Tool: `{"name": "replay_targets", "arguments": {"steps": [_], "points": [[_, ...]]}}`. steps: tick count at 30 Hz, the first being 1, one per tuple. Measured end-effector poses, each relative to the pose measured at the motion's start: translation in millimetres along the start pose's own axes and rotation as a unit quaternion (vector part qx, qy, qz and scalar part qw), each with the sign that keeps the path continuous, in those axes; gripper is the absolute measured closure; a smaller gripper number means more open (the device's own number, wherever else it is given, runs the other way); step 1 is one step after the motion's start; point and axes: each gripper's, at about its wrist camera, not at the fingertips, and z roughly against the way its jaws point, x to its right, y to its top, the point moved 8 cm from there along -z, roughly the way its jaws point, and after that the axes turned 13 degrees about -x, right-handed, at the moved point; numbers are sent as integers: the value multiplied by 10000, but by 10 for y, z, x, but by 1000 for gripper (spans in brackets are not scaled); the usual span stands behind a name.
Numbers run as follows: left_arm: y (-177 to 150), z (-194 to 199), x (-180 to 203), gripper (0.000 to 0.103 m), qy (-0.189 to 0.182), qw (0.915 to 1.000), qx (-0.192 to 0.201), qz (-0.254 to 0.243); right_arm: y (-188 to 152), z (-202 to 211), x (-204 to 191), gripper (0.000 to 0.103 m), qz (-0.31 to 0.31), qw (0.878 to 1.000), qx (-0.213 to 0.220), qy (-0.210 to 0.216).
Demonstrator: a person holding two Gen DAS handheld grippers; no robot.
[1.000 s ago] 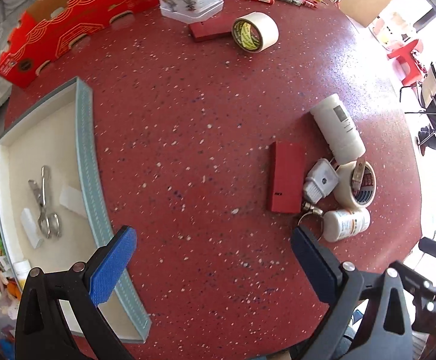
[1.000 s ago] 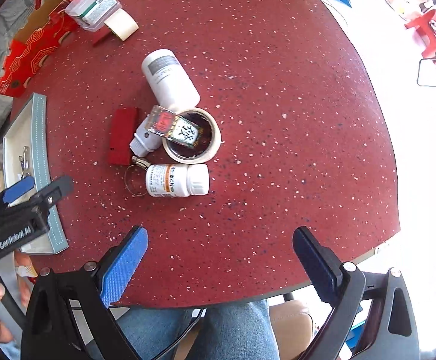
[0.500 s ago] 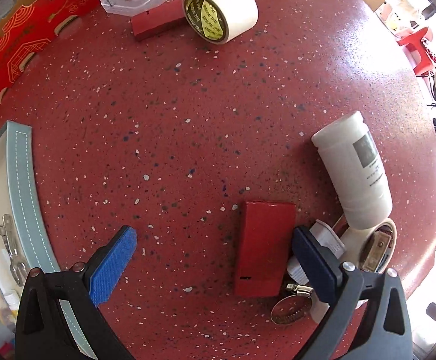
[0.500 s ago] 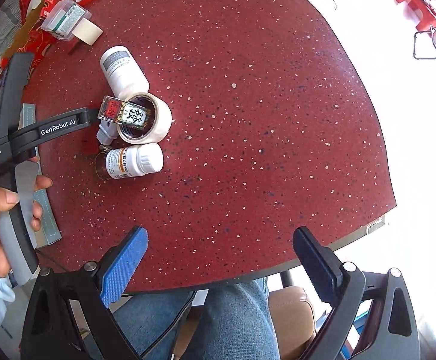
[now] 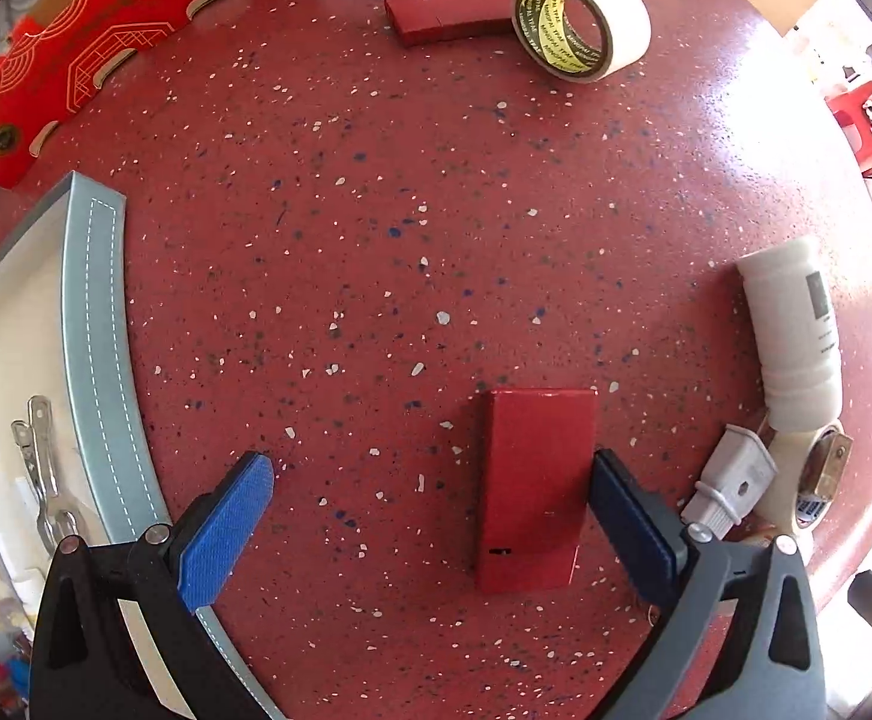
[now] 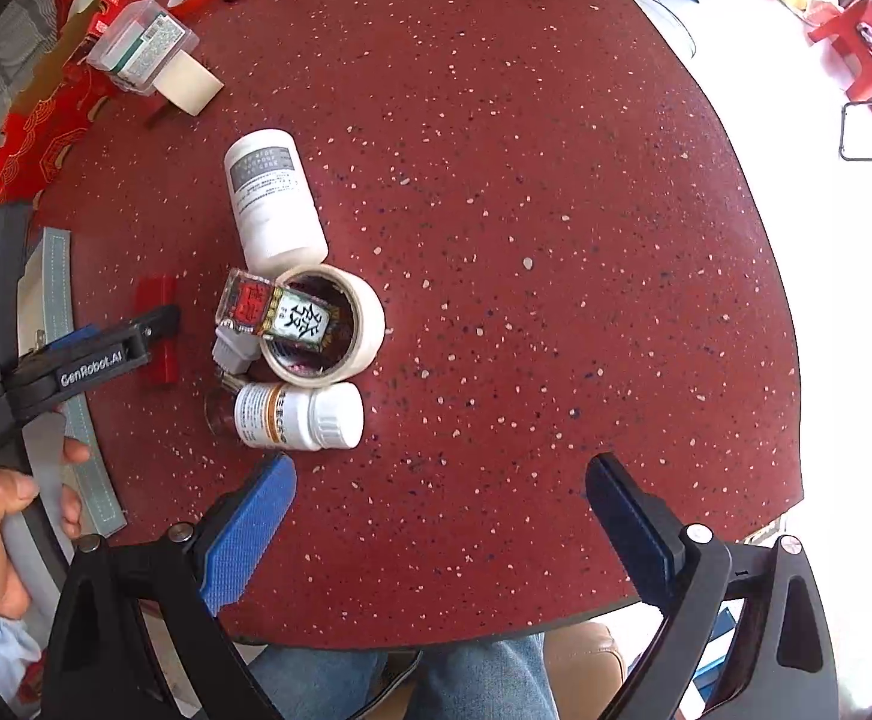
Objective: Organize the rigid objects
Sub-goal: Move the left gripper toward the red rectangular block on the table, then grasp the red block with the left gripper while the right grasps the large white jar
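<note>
Straddling the red block, the left claw gapes wide; the right claw is spread too.

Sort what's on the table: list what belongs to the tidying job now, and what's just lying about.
In hand now: left gripper, open around the red block; the tray.

Lying about: tape roll, large white bottle, small pill bottle, white plug.

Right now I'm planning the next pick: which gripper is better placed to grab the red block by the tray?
Left. The left gripper is open with the red block between its fingers; the right gripper hovers over bare table.
</note>
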Motion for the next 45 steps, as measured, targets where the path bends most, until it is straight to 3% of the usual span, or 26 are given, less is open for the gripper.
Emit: {"name": "replay_targets", "arguments": {"steps": [4, 9, 13, 15, 19, 21, 24, 26, 29, 33, 42, 45], "points": [[-37, -38, 35, 0, -14, 10000, 18, 18, 216, -68, -57, 5, 40, 9999, -92, -3], [-6, -52, 33, 0, -18, 10000, -3, 17, 394, -256, -115, 5, 364, 9979, -332, -421], [25, -64, 60, 0, -18, 10000, 10, 15, 418, -93, 162, 5, 166, 9961, 84, -857], [56, -82, 96, 0, -16, 10000, 57, 12, 375, 2, 52, 5, 638, 9952, 303, -678], [10, -88, 99, 0, -19, 9999, 134, 17, 174, 73, -336, 5, 1950, 9717, 667, -1154], [-6, -81, 98, 0, -23, 9999, 127, 24, 94, 79, -450, 5, 2122, 9697, 678, -1001], [-14, -74, 96, 0, -22, 9999, 141, 13, 22, 106, -502, 5, 1785, 9818, 614, -213], [-20, -70, 96, 0, -23, 9999, 144, 20, 34, 90, -475, 5, 1519, 9871, 496, 53], [-20, -67, 99, 0, -23, 9999, 146, 13, 192, 118, -320, 5, 1230, 9907, 515, -263], [-16, -63, 100, 0, -26, 9999, 165, 28, 399, 154, -298, 5, 1121, 9927, 420, -127], [-50, -67, 98, 0, -25, 9997, 261, 5, 721, 157, -651, 5, 1398, 9892, 439, -109], [-55, -66, 100, 0, -26, 9997, 252, -4, 834, 62, -777, 5, 1589, 9861, 358, -321]]}}
